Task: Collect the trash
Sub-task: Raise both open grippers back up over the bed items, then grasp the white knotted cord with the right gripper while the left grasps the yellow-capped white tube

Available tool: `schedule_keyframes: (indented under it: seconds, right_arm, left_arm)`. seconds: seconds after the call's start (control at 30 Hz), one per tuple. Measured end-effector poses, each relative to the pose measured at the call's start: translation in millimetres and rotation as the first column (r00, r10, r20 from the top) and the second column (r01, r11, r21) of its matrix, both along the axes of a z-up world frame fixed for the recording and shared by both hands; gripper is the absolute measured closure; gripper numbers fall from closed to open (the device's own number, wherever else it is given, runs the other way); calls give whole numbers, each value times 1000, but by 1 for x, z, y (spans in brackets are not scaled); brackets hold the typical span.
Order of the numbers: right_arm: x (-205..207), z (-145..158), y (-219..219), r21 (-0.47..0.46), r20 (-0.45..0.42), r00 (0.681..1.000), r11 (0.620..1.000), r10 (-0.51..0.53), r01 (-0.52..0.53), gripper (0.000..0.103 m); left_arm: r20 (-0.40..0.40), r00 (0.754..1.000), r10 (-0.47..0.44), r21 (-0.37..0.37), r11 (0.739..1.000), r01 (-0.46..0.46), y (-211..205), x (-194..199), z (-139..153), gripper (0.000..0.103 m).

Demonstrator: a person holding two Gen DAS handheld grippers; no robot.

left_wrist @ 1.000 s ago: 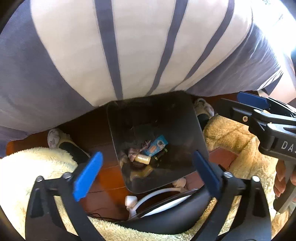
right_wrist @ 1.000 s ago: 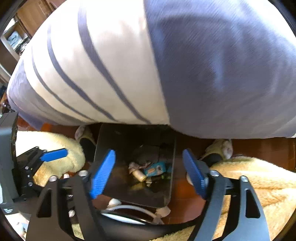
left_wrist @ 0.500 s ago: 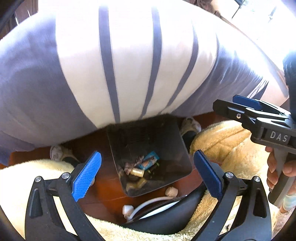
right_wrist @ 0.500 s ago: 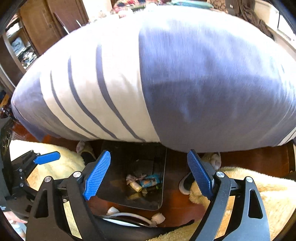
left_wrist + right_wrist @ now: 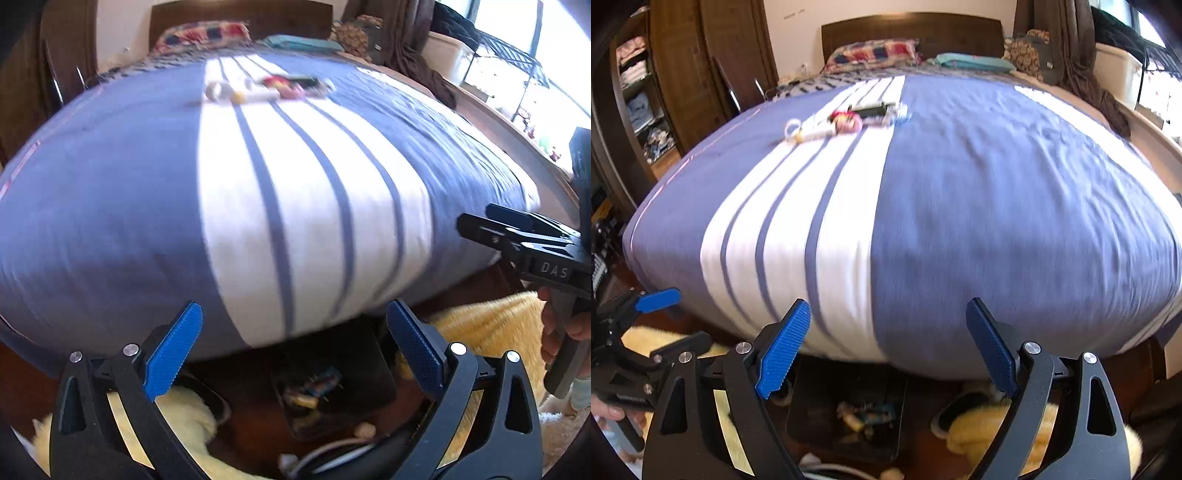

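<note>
Scattered trash [image 5: 258, 90] [image 5: 846, 118], wrappers and small white and red bits, lies far up on the blue and white striped bed cover [image 5: 295, 203] [image 5: 997, 221]. Below the foot of the bed a black bin [image 5: 373, 369] [image 5: 812, 406] stands on the wooden floor with some litter [image 5: 314, 387] [image 5: 864, 413] in it. My left gripper [image 5: 291, 321] [image 5: 657, 299] is open and empty over the bin, short of the bed's edge. My right gripper [image 5: 888, 314] [image 5: 517, 236] hangs beside it, also open with nothing between its blue pads.
Yellow fluffy fabric [image 5: 491, 325] [image 5: 979, 424] lies on the floor either side of the bin, with a white cable [image 5: 332, 446] near it. A wooden wardrobe [image 5: 701, 74] stands left of the bed. Pillows [image 5: 875, 51] and a headboard are at the far end.
Both grippers have risen and tipped upward. The views have swung from the bin to the top of the bed, where the trash now shows. Both stay open and empty.
</note>
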State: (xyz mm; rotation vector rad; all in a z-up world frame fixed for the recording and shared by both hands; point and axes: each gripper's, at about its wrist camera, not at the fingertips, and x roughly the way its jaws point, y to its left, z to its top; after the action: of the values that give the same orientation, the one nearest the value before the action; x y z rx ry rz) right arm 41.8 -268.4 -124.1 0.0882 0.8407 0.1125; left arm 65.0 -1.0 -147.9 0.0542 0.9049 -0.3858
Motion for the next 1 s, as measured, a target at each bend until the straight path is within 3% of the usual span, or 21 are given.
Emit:
schedule_keyframes:
  seconds: [0.3,0.5,0.83,1.0]
  right_arm:
    - [60,19,-9,-22,22,999,999,-24,25,16]
    - [117,26,-15,-29,23,999,999,-40,41,16]
    - [208,24,-10,-69,5,999,997,-41,41,16]
    - [247,17,-11,-29,-21,999,999,-43,43,25]
  left_arm:
    - [28,996,85,8,996,-85,13,66,28,8]
    - [41,996,79,39,996,-81,4,111,37,8]
    - [-17,995,95,54,994,-94,-16,193,23,8]
    - [-31,995,95,44,995,-94,-30,216,19,8]
